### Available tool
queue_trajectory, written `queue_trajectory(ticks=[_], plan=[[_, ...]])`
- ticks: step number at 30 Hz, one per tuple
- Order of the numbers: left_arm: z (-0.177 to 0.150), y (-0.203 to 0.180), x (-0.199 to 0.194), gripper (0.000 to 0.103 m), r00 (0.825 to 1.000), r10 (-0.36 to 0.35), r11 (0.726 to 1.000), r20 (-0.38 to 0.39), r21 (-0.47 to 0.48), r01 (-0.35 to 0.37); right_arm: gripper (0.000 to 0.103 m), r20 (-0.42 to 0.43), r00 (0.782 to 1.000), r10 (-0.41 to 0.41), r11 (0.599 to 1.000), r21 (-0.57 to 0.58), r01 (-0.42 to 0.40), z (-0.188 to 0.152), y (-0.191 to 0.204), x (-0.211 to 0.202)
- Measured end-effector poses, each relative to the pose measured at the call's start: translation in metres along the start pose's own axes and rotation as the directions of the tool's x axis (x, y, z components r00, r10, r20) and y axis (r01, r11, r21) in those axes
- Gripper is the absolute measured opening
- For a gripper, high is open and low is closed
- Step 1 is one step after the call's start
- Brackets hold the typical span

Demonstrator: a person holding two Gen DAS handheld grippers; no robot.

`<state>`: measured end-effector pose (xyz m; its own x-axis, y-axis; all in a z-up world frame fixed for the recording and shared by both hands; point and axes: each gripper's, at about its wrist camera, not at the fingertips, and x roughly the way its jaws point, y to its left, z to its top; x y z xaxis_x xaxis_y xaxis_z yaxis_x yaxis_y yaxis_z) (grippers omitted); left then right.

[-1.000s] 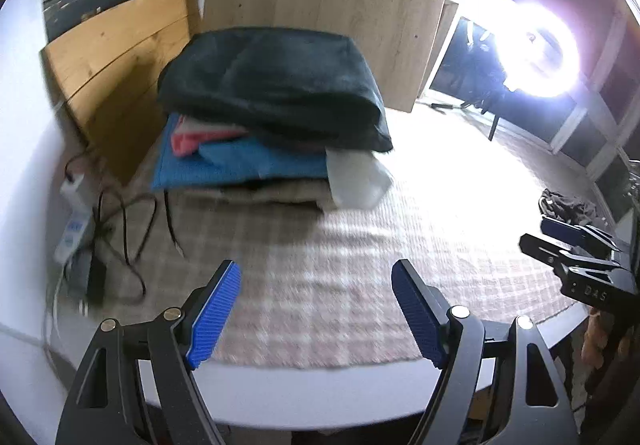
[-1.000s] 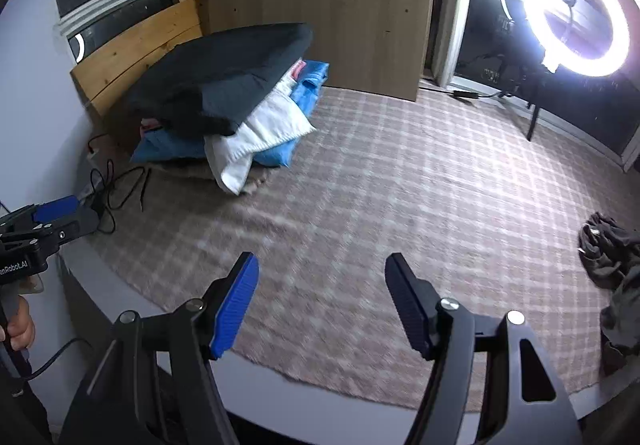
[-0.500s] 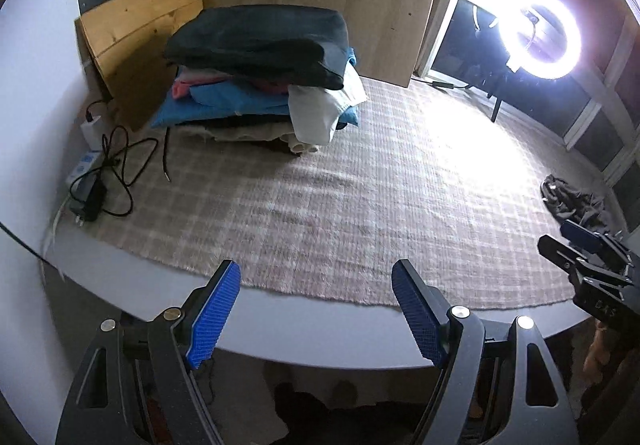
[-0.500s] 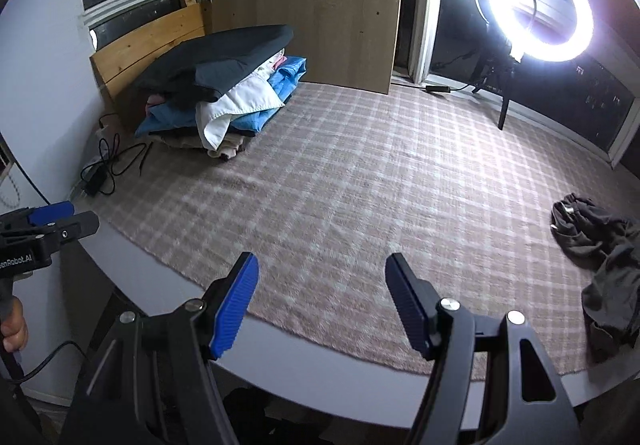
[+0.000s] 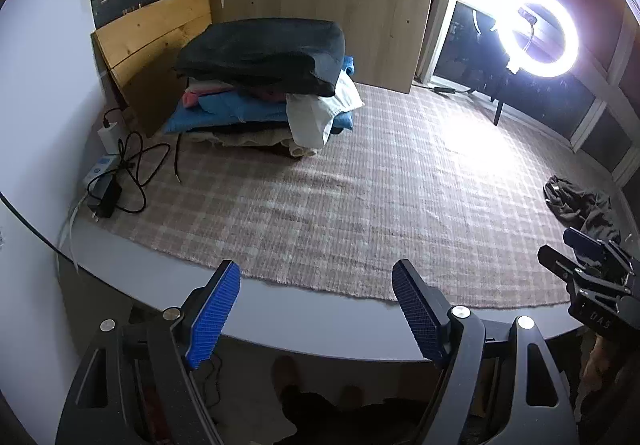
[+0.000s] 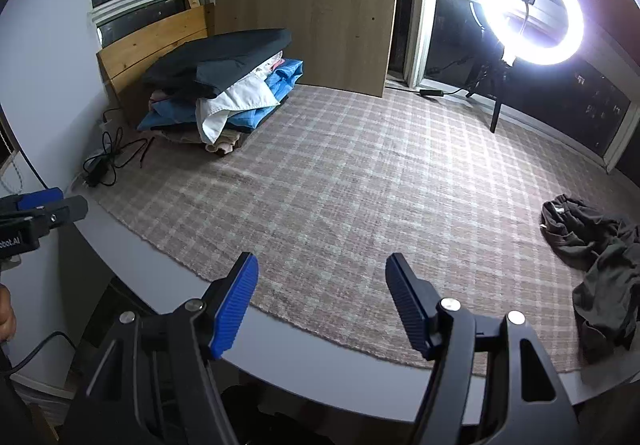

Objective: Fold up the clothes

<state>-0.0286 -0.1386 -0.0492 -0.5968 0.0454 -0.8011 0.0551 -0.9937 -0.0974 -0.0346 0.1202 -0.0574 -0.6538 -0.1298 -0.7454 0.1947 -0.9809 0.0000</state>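
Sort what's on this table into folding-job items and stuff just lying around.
Job:
crumpled dark garment, unfolded, far right
stack of folded clothes, back left
plaid cloth as work surface
left gripper and right gripper, both open, empty

Lying about:
cables and charger
ring light
wooden boards

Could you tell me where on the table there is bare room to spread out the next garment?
The plaid cloth lies bare across its middle and near edge, between the stack of folded clothes at the far left and the crumpled dark garment at the right. The crowded spots are the far-left corner, with stack and cables, and the right edge.
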Motion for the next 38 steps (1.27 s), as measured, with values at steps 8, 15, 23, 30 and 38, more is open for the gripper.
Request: queue_trajectory(ticks=[8,15,23,30,38], plan=[[0.0,0.001,-0.003,0.077,1.0,-0.015,1.0,-0.002,-0.003,0.015,0.066,-0.002,1.0,-0.007,1.0,0.015,0.007,0.002,-0.003,0.002],[0.001,0.005,-0.002,0.077,1.0,-0.011,1.0,-0.003,-0.004,0.011,0.066,-0.012,1.0,0.017,1.0,0.012,-0.017,0.005,0.004,0.007],[0.005,0.01,-0.001,0.077,1.0,-0.002,1.0,-0.008,-0.015,0.002,0.066,-0.021,1.0,0.013,1.0,0.003,-0.013,0.006,0.01,0.013],[0.008,0.016,-0.001,0.077,1.0,-0.001,1.0,0.001,-0.024,0.001,0.066,-0.022,1.0,0.013,1.0,0.01,-0.013,0.007,0.008,0.016],[0.009,0.015,-0.004,0.077,1.0,-0.004,1.0,0.02,-0.019,0.004,0.066,-0.033,0.999,0.014,1.0,-0.002,-0.014,0.009,0.005,0.021]])
